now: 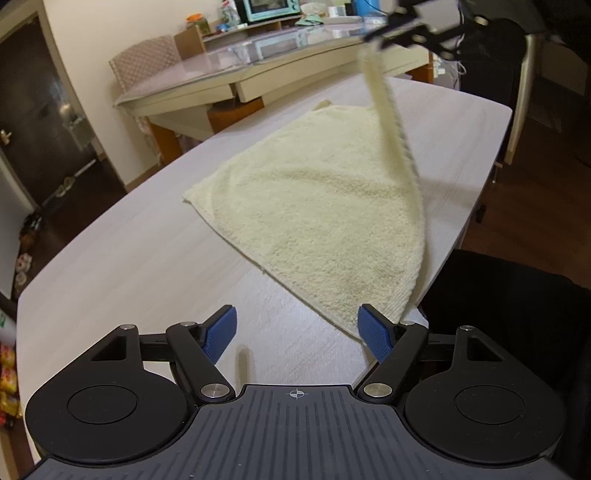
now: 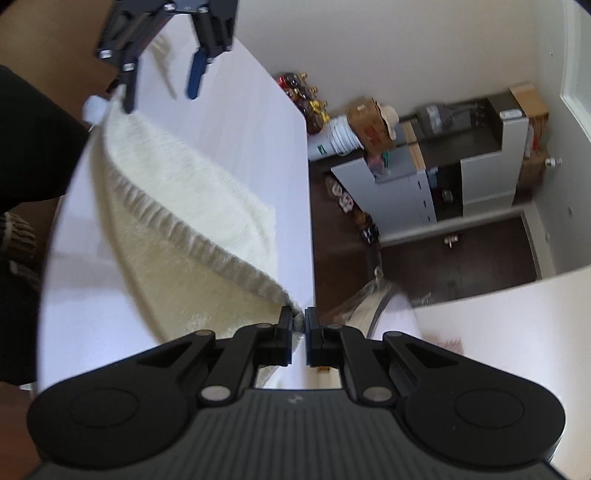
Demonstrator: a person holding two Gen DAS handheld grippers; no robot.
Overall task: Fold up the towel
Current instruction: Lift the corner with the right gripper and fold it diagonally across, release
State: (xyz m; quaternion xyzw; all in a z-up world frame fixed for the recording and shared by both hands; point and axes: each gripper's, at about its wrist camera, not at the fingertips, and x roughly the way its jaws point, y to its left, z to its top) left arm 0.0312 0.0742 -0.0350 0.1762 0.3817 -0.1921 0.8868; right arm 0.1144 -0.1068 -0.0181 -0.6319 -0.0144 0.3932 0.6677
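A pale yellow towel (image 1: 314, 206) lies on the white table (image 1: 129, 266), one corner pulled up into the air. My right gripper (image 2: 300, 320) is shut on that raised corner of the towel (image 2: 177, 192); in the left wrist view the right gripper (image 1: 384, 31) is at the top right with the towel's edge hanging from it. My left gripper (image 1: 297, 332) stands open just above the table, at the towel's near corner. Its right blue pad (image 1: 375, 334) is next to the cloth, and nothing lies between the jaws. The left gripper (image 2: 162, 88) also shows in the right wrist view.
A second table (image 1: 236, 77) with a chair (image 1: 144, 62) and a teal oven (image 1: 271, 9) stands beyond. Dark floor (image 2: 424, 258), grey cabinets (image 2: 399, 184) and boxes lie past the table's edge. A person's dark clothing (image 1: 517, 314) is at the right.
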